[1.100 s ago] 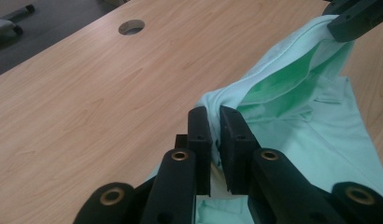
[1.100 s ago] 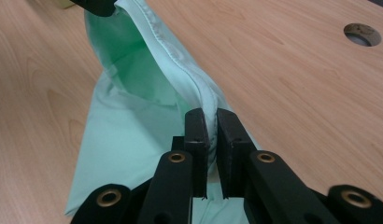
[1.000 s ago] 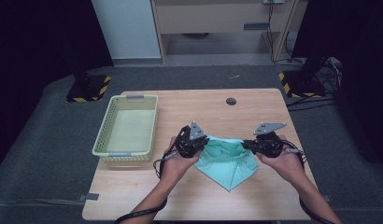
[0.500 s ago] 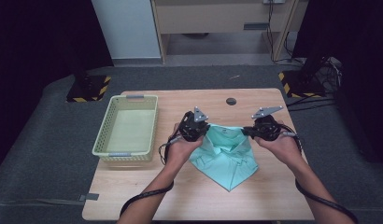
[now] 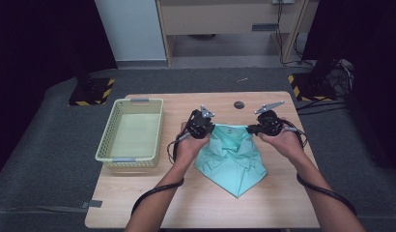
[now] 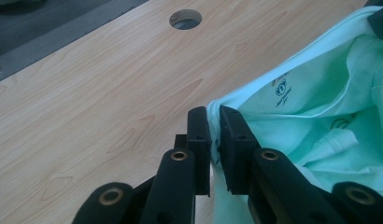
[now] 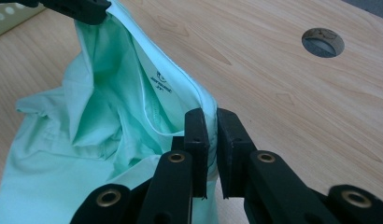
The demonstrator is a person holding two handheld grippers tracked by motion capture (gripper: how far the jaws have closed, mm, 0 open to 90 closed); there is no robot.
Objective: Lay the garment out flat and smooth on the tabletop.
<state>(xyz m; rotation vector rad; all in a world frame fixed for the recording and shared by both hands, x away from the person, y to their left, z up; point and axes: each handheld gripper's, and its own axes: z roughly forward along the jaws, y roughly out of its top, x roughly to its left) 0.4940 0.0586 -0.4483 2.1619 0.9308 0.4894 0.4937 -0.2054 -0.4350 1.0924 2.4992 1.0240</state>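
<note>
A mint-green shirt (image 5: 232, 157) lies partly on the wooden table (image 5: 138, 193), its top edge lifted and stretched between both grippers. My left gripper (image 5: 209, 128) is shut on the shirt's left corner; in the left gripper view the cloth (image 6: 320, 116) is pinched between the black jaws of that gripper (image 6: 214, 119). My right gripper (image 5: 254, 129) is shut on the right corner; in the right gripper view the neck edge of the shirt (image 7: 110, 116) runs into the closed jaws of the right gripper (image 7: 211, 120), with a printed label showing. The shirt's lower part tapers to a point near the front.
A pale green mesh basket (image 5: 105, 153) stands at the table's left, nothing showing inside. A round cable hole (image 5: 240, 104) sits in the tabletop behind the grippers. Dark floor mats surround the table; yellow-black striped stand bases (image 5: 90, 94) lie beyond it.
Both hands have carried the shirt's top edge away from the person, toward the far side of the table. More of the shirt now lies spread behind them.
</note>
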